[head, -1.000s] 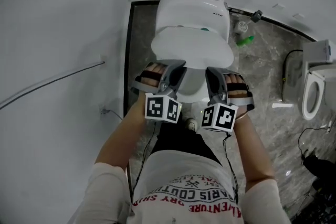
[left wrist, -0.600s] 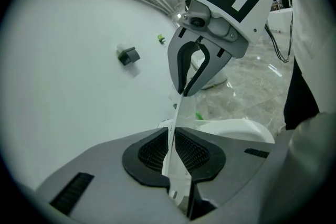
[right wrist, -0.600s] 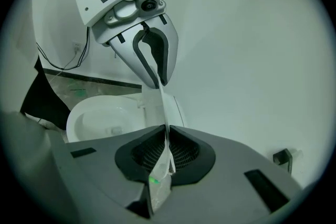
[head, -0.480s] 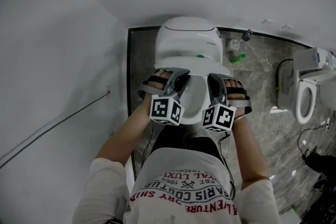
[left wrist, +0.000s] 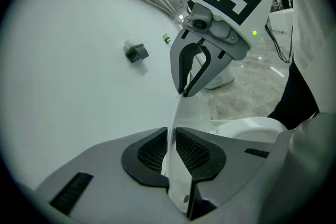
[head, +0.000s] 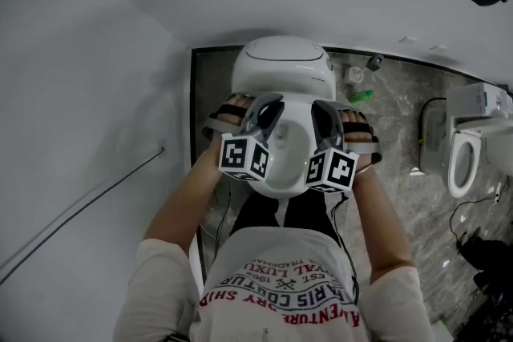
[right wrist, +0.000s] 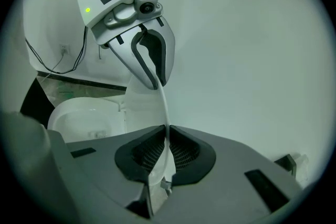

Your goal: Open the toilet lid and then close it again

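Two words in the dark print that runs upside down across the person's pale shirt [head: 280,292] seem to read "PARIS COUTURE", though the letters are small and partly folded, so that reading is not certain. No other writing can be read: the cube [head: 240,158] on each gripper carries only black-and-white square patterns. In the head view the toilet [head: 280,64] stands against the wall, and its lid [head: 288,160] is raised off the bowl and tilted up between the two hands. The left gripper [left wrist: 170,136] has its jaws narrowed onto the thin white edge of the lid, pads pressing on both faces. The right gripper [right wrist: 167,136] pinches the same edge in the same way, a little along from the left one. In the right gripper view the bowl [right wrist: 84,118] shows below and to the left of the lid, white and uncovered, but what is in it cannot be made out. On the marbled floor [head: 401,124] just right of the toilet lies a green bottle [head: 361,94], its contents not visible. Well apart, at the right edge of the head view, stands a second toilet [head: 461,152] with its lid up and its seat ring showing.
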Motion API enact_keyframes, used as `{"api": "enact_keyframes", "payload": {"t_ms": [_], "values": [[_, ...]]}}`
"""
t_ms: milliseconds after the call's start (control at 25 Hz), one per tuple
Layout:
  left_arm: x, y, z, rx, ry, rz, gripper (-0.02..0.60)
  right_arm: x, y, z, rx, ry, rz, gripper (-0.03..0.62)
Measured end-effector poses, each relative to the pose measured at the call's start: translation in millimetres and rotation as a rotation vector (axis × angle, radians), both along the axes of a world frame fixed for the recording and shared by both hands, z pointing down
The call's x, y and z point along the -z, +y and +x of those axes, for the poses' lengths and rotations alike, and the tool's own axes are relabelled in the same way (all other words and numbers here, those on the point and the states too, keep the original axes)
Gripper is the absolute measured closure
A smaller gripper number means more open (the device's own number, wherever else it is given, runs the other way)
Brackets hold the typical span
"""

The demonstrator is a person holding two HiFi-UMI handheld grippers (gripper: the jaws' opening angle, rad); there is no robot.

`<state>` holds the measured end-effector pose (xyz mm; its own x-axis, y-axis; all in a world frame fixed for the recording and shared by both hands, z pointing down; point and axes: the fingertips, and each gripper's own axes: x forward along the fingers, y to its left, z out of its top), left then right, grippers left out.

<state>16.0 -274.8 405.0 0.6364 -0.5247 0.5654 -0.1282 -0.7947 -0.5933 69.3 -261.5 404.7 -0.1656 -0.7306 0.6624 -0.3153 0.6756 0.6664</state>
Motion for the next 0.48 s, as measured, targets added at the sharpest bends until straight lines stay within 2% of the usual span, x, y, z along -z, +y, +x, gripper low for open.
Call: {"api": "enact_keyframes", "payload": {"t_ms": [480], "values": [[-3.8, -74.9, 14.5, 0.079, -0.047, -0.034, 0.519, -3.1, -73.4, 13.7, 0.072, -0.069, -0.055, 0.560]]}}
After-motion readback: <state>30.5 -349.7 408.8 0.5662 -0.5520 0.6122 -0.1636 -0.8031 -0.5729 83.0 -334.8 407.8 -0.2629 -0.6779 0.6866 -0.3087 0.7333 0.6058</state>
